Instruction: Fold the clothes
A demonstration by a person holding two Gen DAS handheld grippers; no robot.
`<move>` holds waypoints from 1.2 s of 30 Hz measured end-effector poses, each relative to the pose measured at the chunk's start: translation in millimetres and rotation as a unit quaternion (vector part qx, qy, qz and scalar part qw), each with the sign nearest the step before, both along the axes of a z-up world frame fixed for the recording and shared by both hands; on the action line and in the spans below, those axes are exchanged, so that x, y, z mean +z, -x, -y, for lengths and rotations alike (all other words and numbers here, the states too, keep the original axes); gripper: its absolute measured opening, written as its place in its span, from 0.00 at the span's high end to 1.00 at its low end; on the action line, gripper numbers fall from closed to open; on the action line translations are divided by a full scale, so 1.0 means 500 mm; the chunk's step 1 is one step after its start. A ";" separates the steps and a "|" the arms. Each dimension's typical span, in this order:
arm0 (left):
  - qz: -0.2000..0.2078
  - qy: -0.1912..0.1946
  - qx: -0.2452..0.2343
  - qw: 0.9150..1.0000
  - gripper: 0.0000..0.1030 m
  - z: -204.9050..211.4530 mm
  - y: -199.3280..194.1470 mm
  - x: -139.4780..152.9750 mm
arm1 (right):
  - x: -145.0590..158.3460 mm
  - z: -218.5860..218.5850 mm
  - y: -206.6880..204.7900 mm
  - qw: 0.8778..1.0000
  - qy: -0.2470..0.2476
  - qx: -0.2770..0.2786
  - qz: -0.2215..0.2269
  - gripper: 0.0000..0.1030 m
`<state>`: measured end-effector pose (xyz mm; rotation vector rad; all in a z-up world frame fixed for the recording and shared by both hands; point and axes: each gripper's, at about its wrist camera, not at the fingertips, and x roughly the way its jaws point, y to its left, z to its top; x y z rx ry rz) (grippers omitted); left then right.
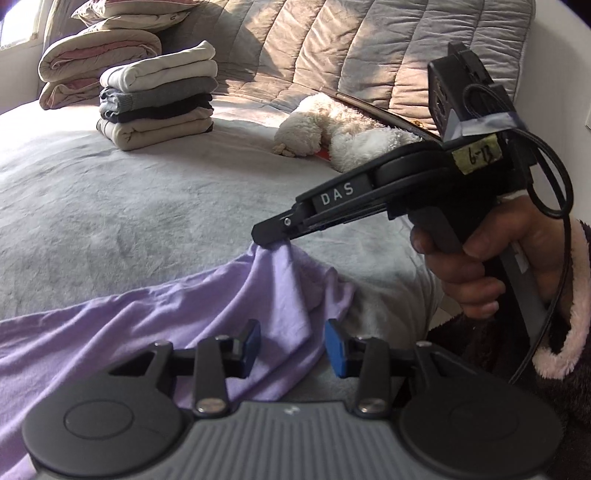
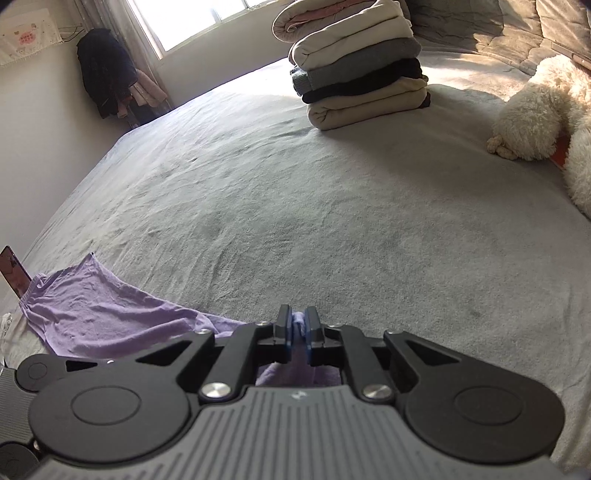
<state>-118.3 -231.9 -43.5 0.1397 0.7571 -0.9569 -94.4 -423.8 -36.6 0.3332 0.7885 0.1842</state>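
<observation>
Left wrist view: my left gripper (image 1: 292,347) gapes wide over the lilac garment (image 1: 155,325), gripping nothing. Right gripper (image 2: 298,332), just ahead, pinches its raised edge. Far ahead, folded stack (image 2: 360,66) done; this piece unfolded.

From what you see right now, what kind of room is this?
Most likely a bedroom. A wide bed fills the view, with a stack of folded clothes on it, folded quilts behind, and a window.
</observation>
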 end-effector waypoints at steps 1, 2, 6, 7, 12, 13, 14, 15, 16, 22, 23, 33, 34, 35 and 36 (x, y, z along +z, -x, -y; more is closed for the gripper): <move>-0.002 -0.001 0.010 1.000 0.69 0.000 -0.004 -0.004 | 0.003 0.002 0.001 1.000 0.001 -0.003 0.001 0.83; -0.005 -0.001 0.019 1.000 0.72 0.000 -0.008 -0.007 | 0.008 0.003 0.005 1.000 0.003 -0.005 0.001 0.83; -0.027 0.026 0.050 0.998 0.76 -0.023 -0.023 -0.014 | 0.029 0.005 0.050 0.999 0.031 -0.010 -0.008 0.75; -0.034 0.031 0.055 0.997 0.76 -0.026 -0.027 -0.017 | 0.031 0.004 0.064 0.999 0.041 -0.011 -0.014 0.74; -0.065 0.053 0.074 0.994 0.84 -0.035 -0.039 -0.027 | 0.016 -0.014 0.112 0.997 0.067 0.002 -0.043 0.73; -0.074 0.055 0.074 0.993 0.92 -0.035 -0.041 -0.028 | 0.009 -0.018 0.116 0.997 0.066 0.008 -0.048 0.73; -0.084 0.058 0.074 0.992 0.96 -0.035 -0.043 -0.029 | 0.002 -0.024 0.117 0.996 0.067 0.013 -0.052 0.73; -0.095 0.063 0.073 0.991 0.97 -0.036 -0.045 -0.030 | -0.002 -0.028 0.117 0.996 0.072 0.015 -0.056 0.81; -0.107 0.072 0.072 0.989 0.98 -0.040 -0.047 -0.029 | -0.005 -0.033 0.117 0.995 0.080 0.016 -0.060 0.98; -0.168 0.120 0.078 0.975 0.98 -0.059 -0.059 -0.029 | 0.018 -0.042 0.131 0.987 0.143 0.010 -0.075 0.97; -0.179 0.127 0.080 0.972 0.98 -0.061 -0.063 -0.031 | 0.018 -0.039 0.134 0.987 0.142 0.006 -0.077 0.96; -0.235 0.162 0.105 0.953 0.98 -0.067 -0.077 -0.038 | 0.014 -0.020 0.130 0.999 0.011 -0.023 -0.046 0.83; -0.234 0.160 0.105 0.953 0.98 -0.067 -0.076 -0.037 | 0.009 -0.025 0.124 0.999 0.009 -0.020 -0.045 0.83; -0.233 0.159 0.105 0.953 0.98 -0.067 -0.076 -0.036 | 0.005 -0.031 0.119 0.999 0.007 -0.016 -0.045 0.83; -0.233 0.158 0.105 0.954 0.98 -0.068 -0.076 -0.037 | 0.002 -0.036 0.114 0.999 0.006 -0.012 -0.044 0.83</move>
